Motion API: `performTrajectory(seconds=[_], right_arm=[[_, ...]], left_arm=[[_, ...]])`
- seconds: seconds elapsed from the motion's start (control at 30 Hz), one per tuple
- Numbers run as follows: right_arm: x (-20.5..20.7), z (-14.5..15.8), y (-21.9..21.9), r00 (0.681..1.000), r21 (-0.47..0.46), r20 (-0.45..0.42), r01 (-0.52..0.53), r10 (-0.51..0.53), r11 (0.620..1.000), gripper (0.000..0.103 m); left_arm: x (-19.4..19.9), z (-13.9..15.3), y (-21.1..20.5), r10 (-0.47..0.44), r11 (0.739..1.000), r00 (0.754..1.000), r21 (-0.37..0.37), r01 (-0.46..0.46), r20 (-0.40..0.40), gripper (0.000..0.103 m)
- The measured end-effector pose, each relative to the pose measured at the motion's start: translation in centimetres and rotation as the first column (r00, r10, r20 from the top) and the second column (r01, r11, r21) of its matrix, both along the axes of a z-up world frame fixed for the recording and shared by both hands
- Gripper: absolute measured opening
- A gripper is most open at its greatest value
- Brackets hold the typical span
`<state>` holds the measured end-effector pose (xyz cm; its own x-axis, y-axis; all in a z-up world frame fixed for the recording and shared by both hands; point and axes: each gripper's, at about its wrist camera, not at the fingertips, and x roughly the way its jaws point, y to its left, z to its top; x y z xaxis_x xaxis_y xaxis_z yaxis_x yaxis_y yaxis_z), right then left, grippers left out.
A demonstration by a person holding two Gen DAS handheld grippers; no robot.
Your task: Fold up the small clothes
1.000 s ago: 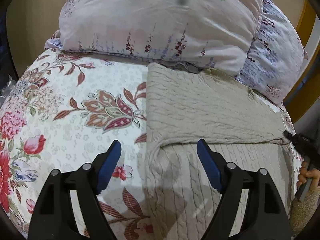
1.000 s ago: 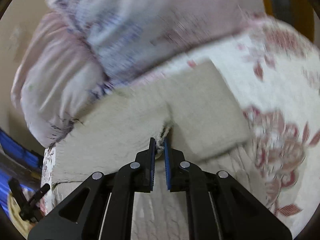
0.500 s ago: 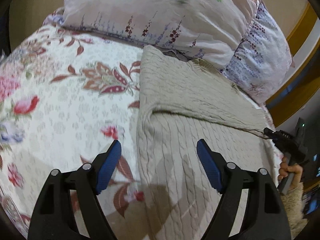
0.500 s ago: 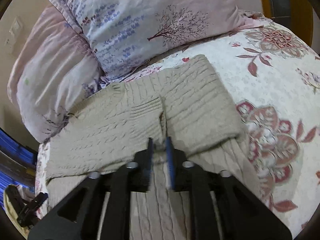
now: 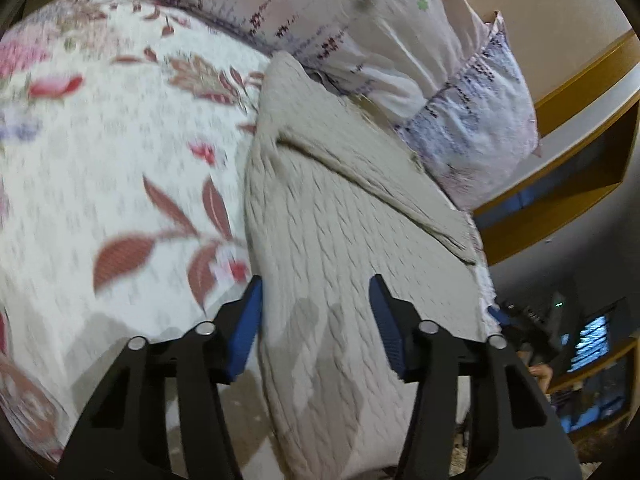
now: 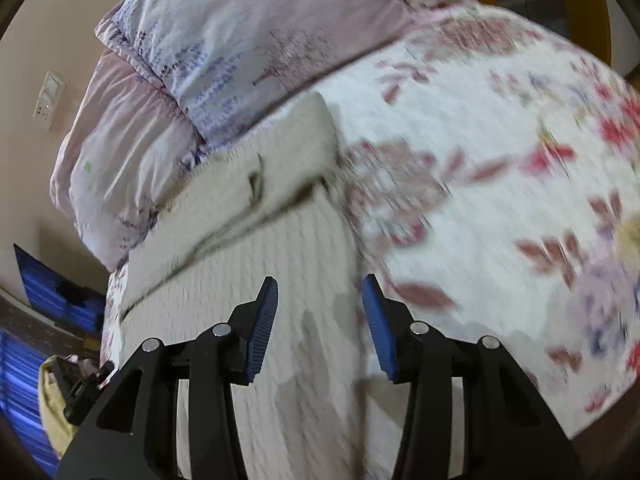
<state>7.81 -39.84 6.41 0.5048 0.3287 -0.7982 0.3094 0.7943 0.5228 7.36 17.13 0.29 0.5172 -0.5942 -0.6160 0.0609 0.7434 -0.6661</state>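
Observation:
A beige cable-knit sweater [image 5: 336, 216] lies flat on the floral bedspread [image 5: 120, 160], with its far part folded over toward me. My left gripper [image 5: 316, 304] is open and empty just above the sweater's near left part, its left finger at the sweater's edge. My right gripper [image 6: 320, 308] is open and empty above the sweater [image 6: 256, 264] near its right edge. Both views are blurred by motion.
Two pale floral pillows [image 5: 360, 28] lie behind the sweater, also in the right wrist view [image 6: 224, 40]. The floral bedspread [image 6: 500, 184] spreads to the right. A wooden bed frame [image 5: 560, 128] runs beyond the pillows. The other gripper [image 6: 84, 392] shows at lower left.
My right gripper has opened, let go of the folded sweater part and drawn back toward the near hem. My left gripper stayed open and moved toward the near edge of the sweater.

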Motion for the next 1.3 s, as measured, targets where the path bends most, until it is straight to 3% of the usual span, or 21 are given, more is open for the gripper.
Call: performTrajectory(seconds=[0.23,0.53,0.67,0.8,0.9,0.97,1.1,1.3], right_arm=[[-3.8,-1.7,0.3,0.996,0.140,-0.035,-0.073,0.079,0.987,0.036],[-6.8,-2.5,2.2,0.986,0.289,0.004,-0.163,0.169,0.943,0.028],[-8.2,-2.3,3.6,0.971,0.307,0.025,-0.235,0.239,0.922,0.027],[-9.3,-1.8,5.1,0.944,0.279,0.044,-0.326,0.327,0.903,0.025],[-9.7,-1.2,6.1,0.931,0.231,0.045,-0.364,0.363,0.902,0.012],[-9.6,-0.6,6.1,0.936,0.212,0.074,-0.352,0.344,0.912,0.009],[-8.9,2.2,5.7,0.940,0.124,0.199,-0.306,0.278,0.944,0.008],[-7.9,6.4,5.7,0.909,-0.080,0.348,-0.213,0.228,0.974,0.008]], left_arm=[[-3.3,-0.3,-0.7,-0.047,0.997,0.999,-0.057,0.048,0.014,0.040],[-7.0,-0.5,-2.3,-0.134,0.985,0.991,-0.102,0.135,0.018,0.038],[-8.1,-0.9,-2.6,-0.171,0.979,0.985,-0.115,0.171,0.013,0.031],[-8.6,-0.8,-3.4,-0.224,0.971,0.974,-0.078,0.224,0.007,0.024],[-8.7,-0.8,-4.1,-0.270,0.963,0.963,-0.024,0.270,-0.002,0.013],[-8.4,-0.8,-4.1,-0.268,0.963,0.963,0.003,0.268,-0.003,0.008],[-7.4,0.9,-3.4,-0.214,0.976,0.975,0.045,0.211,0.066,0.007],[-6.0,5.1,-1.7,-0.092,0.987,0.974,0.148,0.062,0.205,0.006]])
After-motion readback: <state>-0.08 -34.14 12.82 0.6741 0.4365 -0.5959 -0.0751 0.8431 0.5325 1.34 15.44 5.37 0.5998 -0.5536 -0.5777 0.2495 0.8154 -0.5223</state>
